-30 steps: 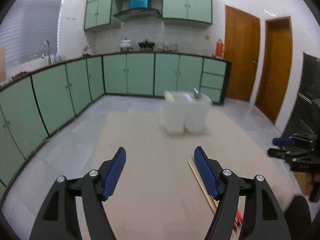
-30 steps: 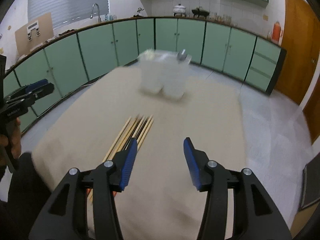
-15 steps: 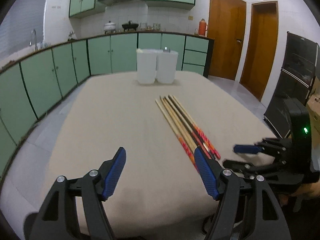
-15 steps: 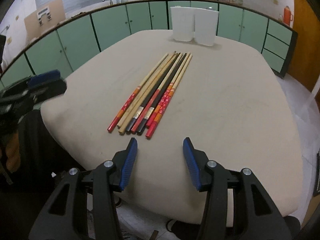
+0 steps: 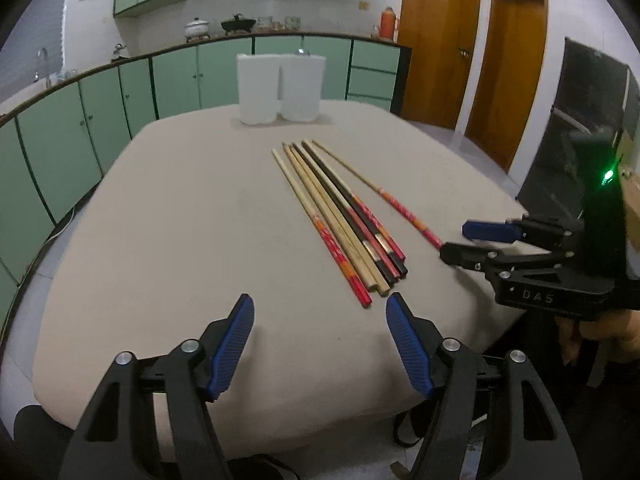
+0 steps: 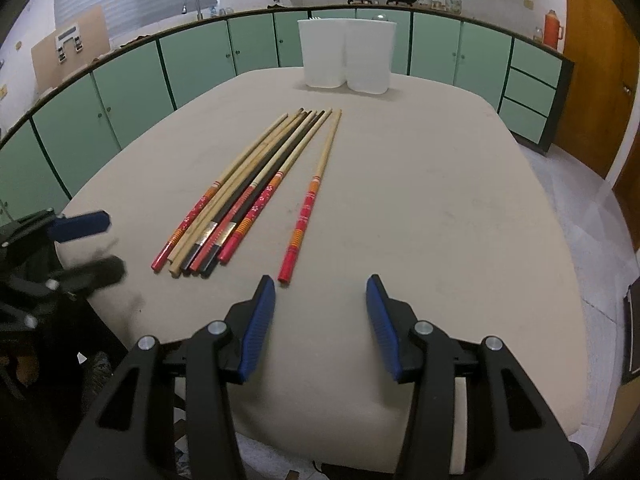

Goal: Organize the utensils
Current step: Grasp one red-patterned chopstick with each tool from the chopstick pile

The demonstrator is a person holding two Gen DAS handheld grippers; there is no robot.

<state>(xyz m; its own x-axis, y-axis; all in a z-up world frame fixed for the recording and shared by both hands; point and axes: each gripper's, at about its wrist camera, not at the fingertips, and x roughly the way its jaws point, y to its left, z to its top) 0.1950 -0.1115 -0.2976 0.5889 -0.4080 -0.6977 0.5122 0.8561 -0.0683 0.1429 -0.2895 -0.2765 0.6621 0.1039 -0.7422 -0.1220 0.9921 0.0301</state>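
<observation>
Several long chopsticks [image 5: 340, 216] lie bundled on the beige table [image 5: 180, 220]; they also show in the right wrist view [image 6: 244, 196]. One red-ended chopstick [image 6: 310, 200] lies apart to the right of the bundle, also in the left wrist view [image 5: 384, 192]. Two white utensil holders [image 6: 346, 54] stand side by side at the far edge, seen too in the left wrist view [image 5: 280, 88]. My left gripper [image 5: 320, 344] is open and empty near the front edge. My right gripper [image 6: 320, 328] is open and empty, its left finger just short of the lone chopstick's red end.
Green kitchen cabinets [image 6: 120, 96] ring the room beyond the table. Wooden doors [image 5: 472, 52] are at the right. The right gripper's body [image 5: 540, 264] shows at the table's right edge in the left wrist view; the left gripper [image 6: 44, 256] shows at the left in the right wrist view.
Both grippers have pulled back toward the near table edge. One red-ended chopstick now lies apart to the right of the bundle. Both grippers stay open.
</observation>
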